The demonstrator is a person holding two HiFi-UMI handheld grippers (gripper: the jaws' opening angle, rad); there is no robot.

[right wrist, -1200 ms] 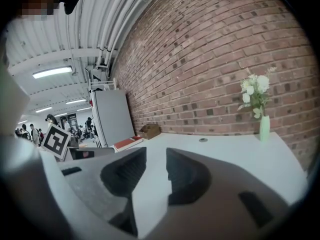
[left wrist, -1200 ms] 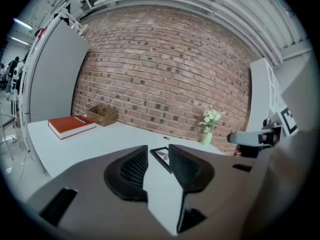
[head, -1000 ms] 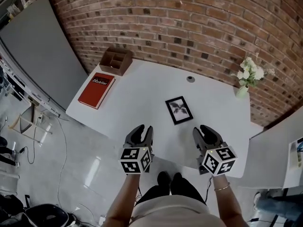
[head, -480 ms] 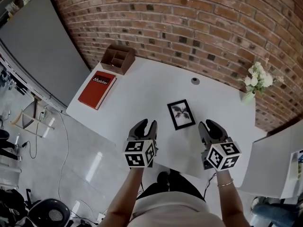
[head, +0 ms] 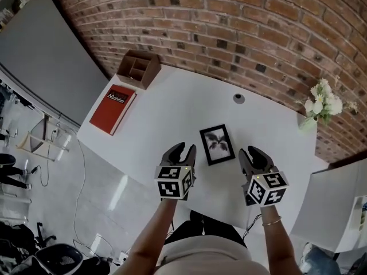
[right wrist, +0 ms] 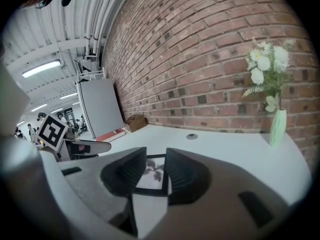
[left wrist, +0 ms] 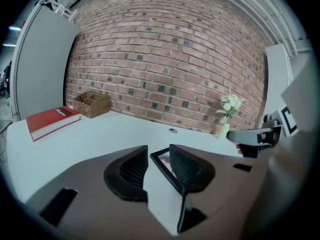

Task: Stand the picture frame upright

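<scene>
**Hidden parts.** The black-rimmed rectangular picture frame (head: pixel 217 144) lies flat and face up on the white tabletop (head: pixel 183 105), so its back is out of sight. The print in it is a dark leafy shape on white, and finer detail cannot be made out. In the left gripper view one jaw covers most of the frame, and only a corner shows through the gap. In the head view the marker cubes hide the person's hands.

**Grippers.** The left hand-held gripper (head: pixel 182 148) has its jaws wide apart. They have just been opening, and nothing is between them. The right hand-held gripper (head: pixel 256 153) also has its jaws apart and grips nothing. The frame shows through its gap but lies beyond the tips.

**Edges and room.** The frame sits between the two grippers, near the tabletop's near edge. Both grippers hover over that edge. Bare tabletop surrounds the frame on every side. The far edge meets a red brick wall (head: pixel 229 27). A small round grey grommet (head: pixel 238 98) sits beyond the frame.

**Containers.**
- A brown wooden desk organiser (head: pixel 139 69) stands at the far left corner. Its dividers show, but what its compartments hold cannot be told.
- A red hardcover book (head: pixel 112 110) lies flat just beside it.
- A pale green vase (head: pixel 308 122) at the far right holds white flowers (head: pixel 324 99).
</scene>
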